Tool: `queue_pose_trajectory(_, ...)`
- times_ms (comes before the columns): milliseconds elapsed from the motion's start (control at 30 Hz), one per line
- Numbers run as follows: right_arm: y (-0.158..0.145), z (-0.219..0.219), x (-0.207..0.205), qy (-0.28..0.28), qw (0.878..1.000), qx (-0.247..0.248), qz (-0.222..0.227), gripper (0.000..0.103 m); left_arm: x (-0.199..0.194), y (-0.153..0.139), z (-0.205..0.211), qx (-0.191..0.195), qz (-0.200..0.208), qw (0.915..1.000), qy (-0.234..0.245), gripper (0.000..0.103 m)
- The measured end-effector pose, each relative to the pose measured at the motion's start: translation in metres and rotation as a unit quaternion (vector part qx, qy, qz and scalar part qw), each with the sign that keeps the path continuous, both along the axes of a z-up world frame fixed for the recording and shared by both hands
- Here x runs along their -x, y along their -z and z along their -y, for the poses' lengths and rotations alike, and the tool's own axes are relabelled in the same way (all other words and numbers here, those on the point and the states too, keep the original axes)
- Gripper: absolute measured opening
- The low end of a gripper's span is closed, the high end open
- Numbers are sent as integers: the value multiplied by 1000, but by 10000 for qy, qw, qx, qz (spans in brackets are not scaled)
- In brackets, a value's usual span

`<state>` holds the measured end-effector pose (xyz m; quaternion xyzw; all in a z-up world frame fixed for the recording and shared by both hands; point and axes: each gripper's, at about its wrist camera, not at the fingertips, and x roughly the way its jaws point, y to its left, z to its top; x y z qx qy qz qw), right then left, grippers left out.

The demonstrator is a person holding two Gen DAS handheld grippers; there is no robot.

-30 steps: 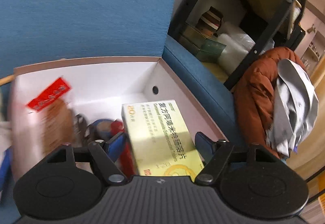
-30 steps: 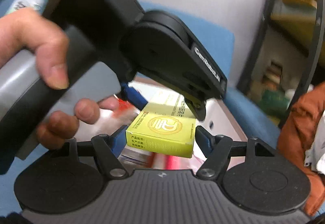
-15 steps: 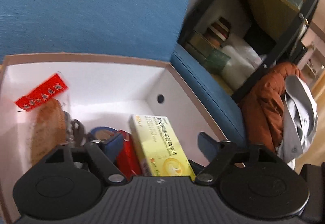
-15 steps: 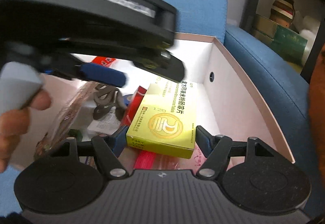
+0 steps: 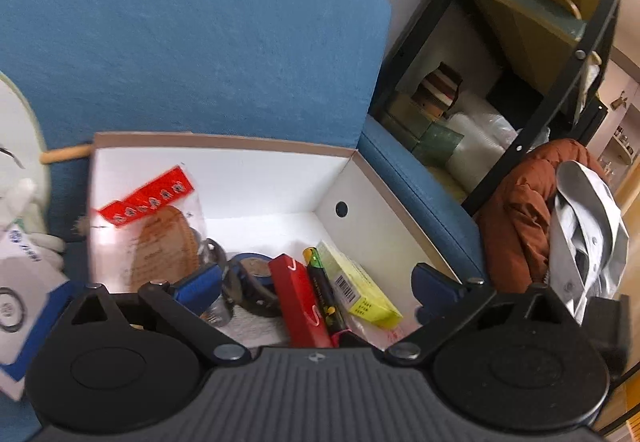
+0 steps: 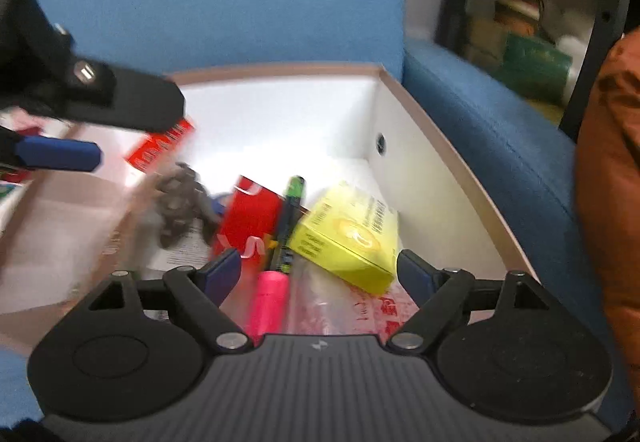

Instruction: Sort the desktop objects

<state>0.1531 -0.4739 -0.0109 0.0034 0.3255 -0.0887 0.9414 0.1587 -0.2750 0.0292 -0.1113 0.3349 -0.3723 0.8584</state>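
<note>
A white cardboard box [image 5: 280,177] sits on a blue chair. Inside lie a yellow medicine box [image 6: 352,238], a red box [image 6: 248,222], a dark highlighter with a pink cap [image 6: 280,254], a roll of blue tape [image 5: 250,266] and a clear snack bag with a red label [image 5: 160,226]. The yellow box [image 5: 360,288] rests free at the box's right side. My right gripper [image 6: 318,270] is open and empty just above it. My left gripper [image 5: 316,288] is open and empty over the box's near edge; one of its fingers [image 6: 56,153] shows at the left of the right wrist view.
A black metal shelf [image 5: 516,53] with boxes stands to the right. An orange jacket and grey cloth [image 5: 552,217] lie beside the chair. White paper items [image 5: 24,274] lie left of the box. The chair's blue backrest [image 5: 192,33] rises behind the box.
My right gripper opened and let go of the yellow box, which now lies in the white box. My left gripper drew back from the yellow box and opened wider.
</note>
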Motion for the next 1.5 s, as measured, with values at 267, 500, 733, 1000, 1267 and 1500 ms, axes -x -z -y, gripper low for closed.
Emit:
queue_pose_trajectory(267, -31, -26, 76, -147, 9982, -158, 565, 92, 54, -19, -48, -311, 502, 9978, -288, 103)
queue_pose_trajectory(500, -39, -51, 130, 107, 9976, -342, 589, 101, 106, -13, -66, -1260, 494, 9890, -592, 103)
queue_pose_trajectory(733, -35, -68, 142, 85, 9996, -167, 213, 101, 136, -5, -79, -1644, 497, 9816, -834, 103)
queue_pose_trajectory(1000, -26, -72, 140, 1, 9998, 56, -189, 101, 145, -5, -79, -1652, 515, 9802, -960, 103)
queue_pose_trajectory(1267, -18, -75, 136, -4, 9995, 168, -276, 101, 145, 7, -73, -1817, 350, 9782, -946, 103)
queue_pose_trajectory(1500, -7, -74, 130, 156, 9986, 273, -428, 101, 144, 14, -70, -1885, 259, 9775, -910, 103)
